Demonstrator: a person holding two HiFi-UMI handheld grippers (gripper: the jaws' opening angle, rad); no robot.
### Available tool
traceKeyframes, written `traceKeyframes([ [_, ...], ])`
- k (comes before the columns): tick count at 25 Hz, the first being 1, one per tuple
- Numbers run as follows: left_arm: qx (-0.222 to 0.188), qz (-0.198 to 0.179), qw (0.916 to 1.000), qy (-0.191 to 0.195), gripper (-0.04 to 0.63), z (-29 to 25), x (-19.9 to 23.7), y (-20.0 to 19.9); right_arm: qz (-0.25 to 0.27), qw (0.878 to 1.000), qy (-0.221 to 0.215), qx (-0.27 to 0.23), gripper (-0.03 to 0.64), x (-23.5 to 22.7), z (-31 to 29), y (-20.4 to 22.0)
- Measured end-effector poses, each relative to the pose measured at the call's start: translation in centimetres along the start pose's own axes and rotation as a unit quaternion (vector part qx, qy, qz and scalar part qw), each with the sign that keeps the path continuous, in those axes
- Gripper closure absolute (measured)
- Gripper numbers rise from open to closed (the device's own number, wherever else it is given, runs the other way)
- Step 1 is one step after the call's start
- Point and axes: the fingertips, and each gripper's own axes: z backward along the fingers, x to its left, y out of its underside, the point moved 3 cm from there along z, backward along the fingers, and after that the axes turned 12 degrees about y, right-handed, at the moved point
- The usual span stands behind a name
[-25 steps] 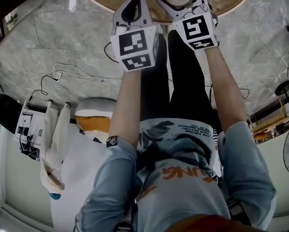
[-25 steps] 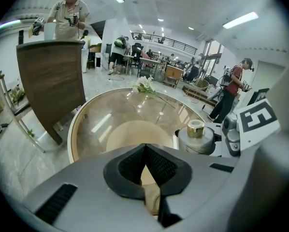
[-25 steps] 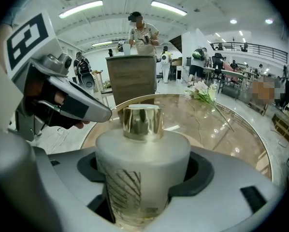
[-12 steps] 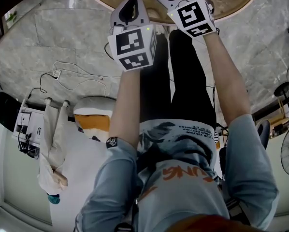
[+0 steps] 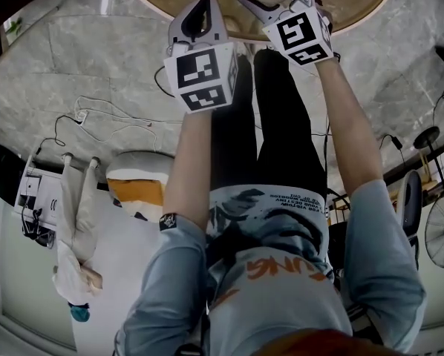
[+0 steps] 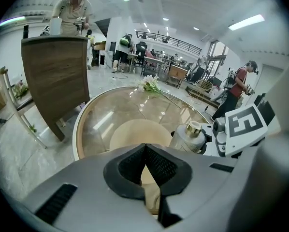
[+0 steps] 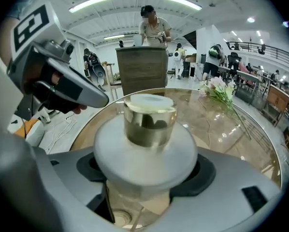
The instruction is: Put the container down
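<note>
Where the container is: the container sits between the jaws of the right gripper, over the near side of the round tabletop.
Container look: see-through body, wide pale shoulder, shiny gold cap with a white top; it stands upright.
Right jaws: one dark pad on each side of the body, pressed on it and holding it.
Container bottom: hidden by the gripper in every view, so it cannot be told if it touches the glass.
Left gripper: the left gripper is just beside the right one, on its left, and does not touch the container.
Left jaws: closed, tips pressed together, nothing between them (only the tan shape below shows through the small gap lower down).
Tabletop look: glass with a tan rim; a tan disc shows under the glass.
Flowers: pale flowers lie on the far side of the glass, well apart from the container.
Wooden panel: a brown wooden panel stands past the tabletop's far edge.
Arms: from the head view both arms reach forward, in light blue sleeves.
Floor: a grey stone floor with thin cables lying on it.
</note>
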Motion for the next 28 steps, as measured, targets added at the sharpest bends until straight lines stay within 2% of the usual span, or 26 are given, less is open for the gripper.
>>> traceKeyframes([
  [9,0.003,-0.009,0.9999,0.013,0.571,0.1,-1.7,0.6,0.02,0.999,0.022,0.017,0.255,0.5,0.8,1.4],
  [16,-0.008,-0.014,0.9998,0.009,0.571,1.1,-2.5,0.1,-0.017,0.998,0.031,0.05,0.255,0.4,1.3,2.1],
  [18,-0.013,-0.015,0.9998,0.009,0.571,1.8,-3.0,-0.1,-0.045,0.997,0.036,0.057,0.255,0.4,2.9,2.6],
  [22,-0.024,-0.012,0.9996,0.001,0.571,3.6,-3.9,-0.3,-0.14,0.987,0.048,0.064,0.267,0.0,7.0,3.6],
  [25,-0.035,-0.004,0.9993,-0.009,0.571,5.3,-4.2,-0.5,-0.213,0.973,0.053,0.067,0.352,-0.4,10.1,4.1],
  [28,-0.049,0.009,0.9986,-0.018,0.571,6.9,-4.9,-1.2,-0.251,0.964,0.06,0.064,0.414,-1.0,12.6,3.5],
])
